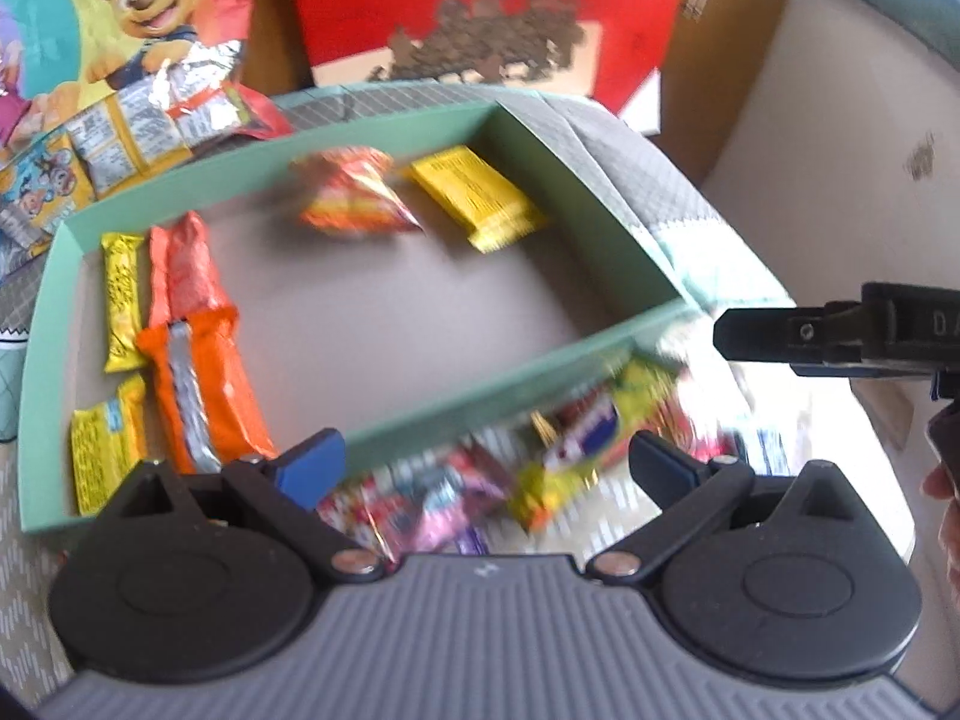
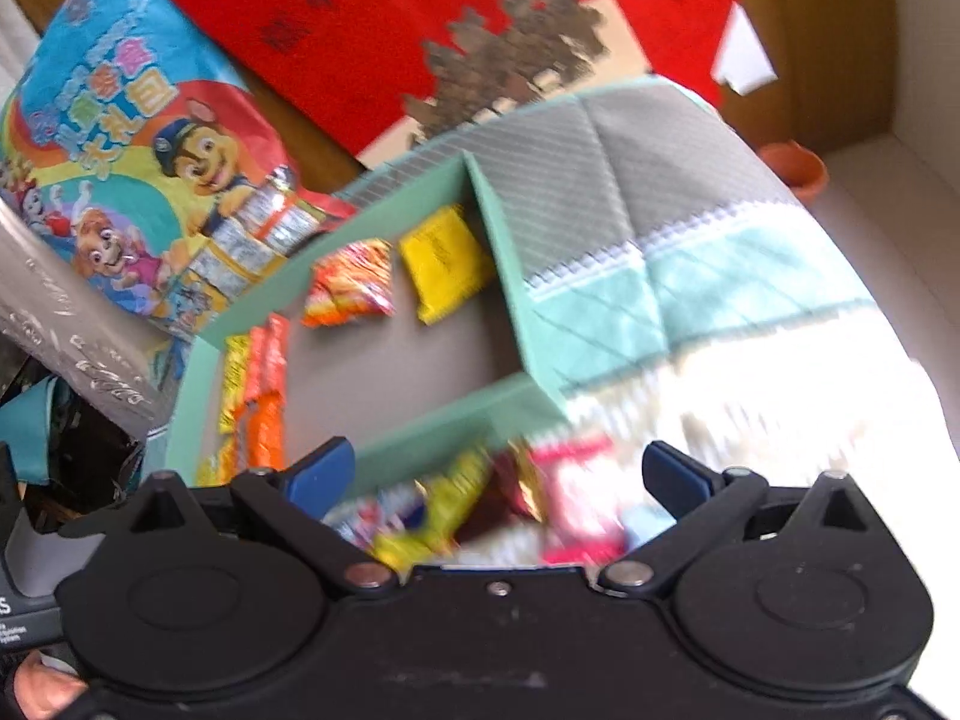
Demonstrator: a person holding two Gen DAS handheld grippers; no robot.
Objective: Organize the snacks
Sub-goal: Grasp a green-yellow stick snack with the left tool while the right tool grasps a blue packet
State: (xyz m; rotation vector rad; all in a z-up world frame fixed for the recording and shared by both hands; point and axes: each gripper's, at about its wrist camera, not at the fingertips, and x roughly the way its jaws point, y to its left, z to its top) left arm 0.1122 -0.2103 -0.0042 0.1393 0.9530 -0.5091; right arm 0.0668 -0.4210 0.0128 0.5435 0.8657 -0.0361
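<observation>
A mint-green open box (image 1: 498,366) (image 2: 444,408) lies on a quilted cloth. It holds yellow and orange bars at its left (image 1: 198,384) (image 2: 264,396), a red-orange packet (image 1: 351,192) (image 2: 351,282) and a yellow packet (image 1: 477,195) (image 2: 444,261) at the far end. A blurred pile of loose snacks (image 1: 540,462) (image 2: 480,504) lies just in front of the box. My left gripper (image 1: 486,468) is open and empty above the pile. My right gripper (image 2: 498,474) is open and empty over the same pile; it also shows in the left wrist view (image 1: 798,342).
A cartoon-dog snack bag (image 1: 120,30) (image 2: 144,150) with several small packets lies behind the box at the left. A red box (image 1: 480,6) (image 2: 456,24) stands behind. An orange pot (image 2: 795,168) sits on the floor at the right.
</observation>
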